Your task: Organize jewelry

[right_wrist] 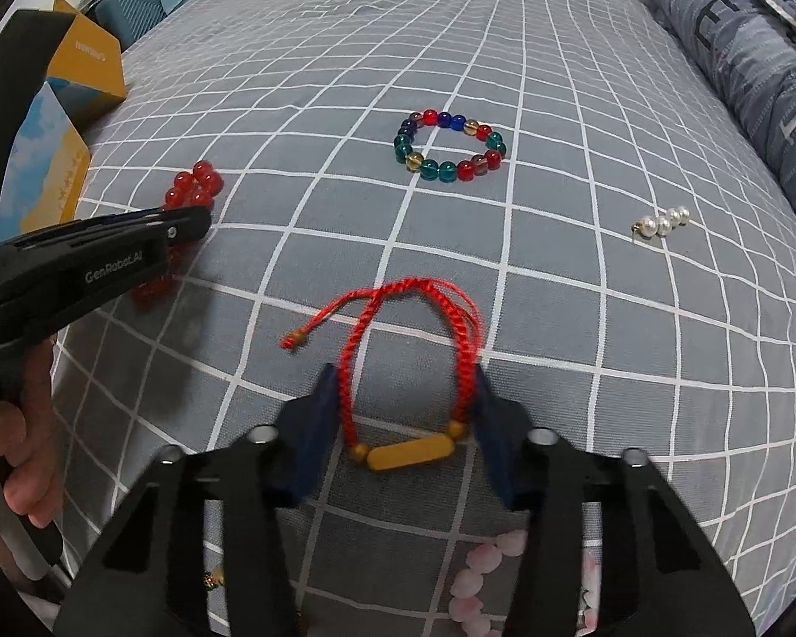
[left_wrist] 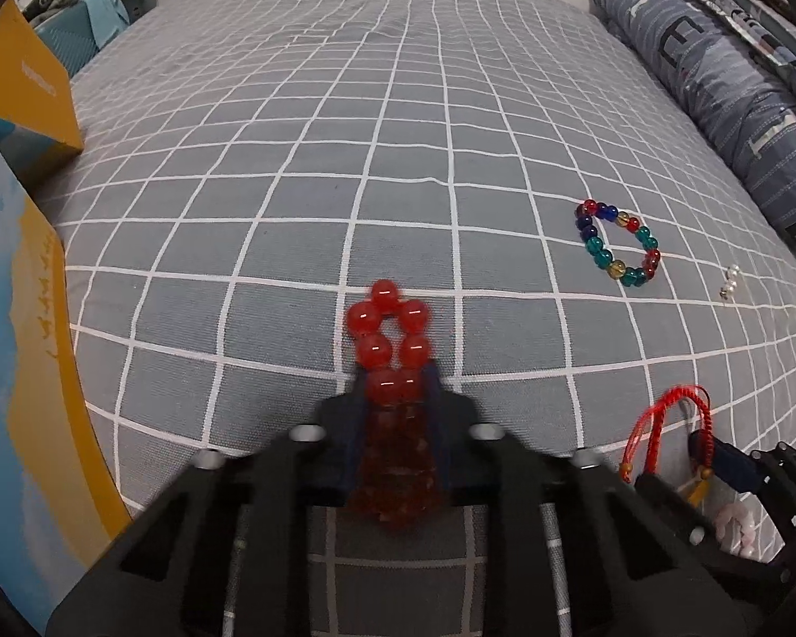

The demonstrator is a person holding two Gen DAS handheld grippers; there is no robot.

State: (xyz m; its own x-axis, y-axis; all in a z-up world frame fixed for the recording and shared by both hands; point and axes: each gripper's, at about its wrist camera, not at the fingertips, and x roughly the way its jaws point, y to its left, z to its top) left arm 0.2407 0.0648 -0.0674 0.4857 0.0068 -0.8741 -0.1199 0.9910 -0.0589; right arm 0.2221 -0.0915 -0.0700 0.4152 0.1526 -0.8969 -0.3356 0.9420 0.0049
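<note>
Jewelry lies scattered on a bed covered in a grey checked sheet, and both tools are already loaded. The left tool is clamped together on a red bead bracelet: its loop is squashed flat between the fingers, with a small ring of beads poking out in front at the lower centre of the left wrist view. Pinching it across the loop looks like a way to keep the round beads from rolling free.

The right tool holds a red woven cord bracelet. Its fingers sit fairly wide, pressing the cord from both sides, so the loop arches forward while the yellow bar bead hangs between them at the centre bottom of the right wrist view.

Waiting on the bed are a multicolored bead bracelet at the upper centre and a pearl piece at the right, well apart from each other. Pink beads show at the bottom edge, under the right tool.

An open yellow and blue box fills the left edge of the left wrist view, just beside the left tool; it is probably where the pieces belong.
</note>
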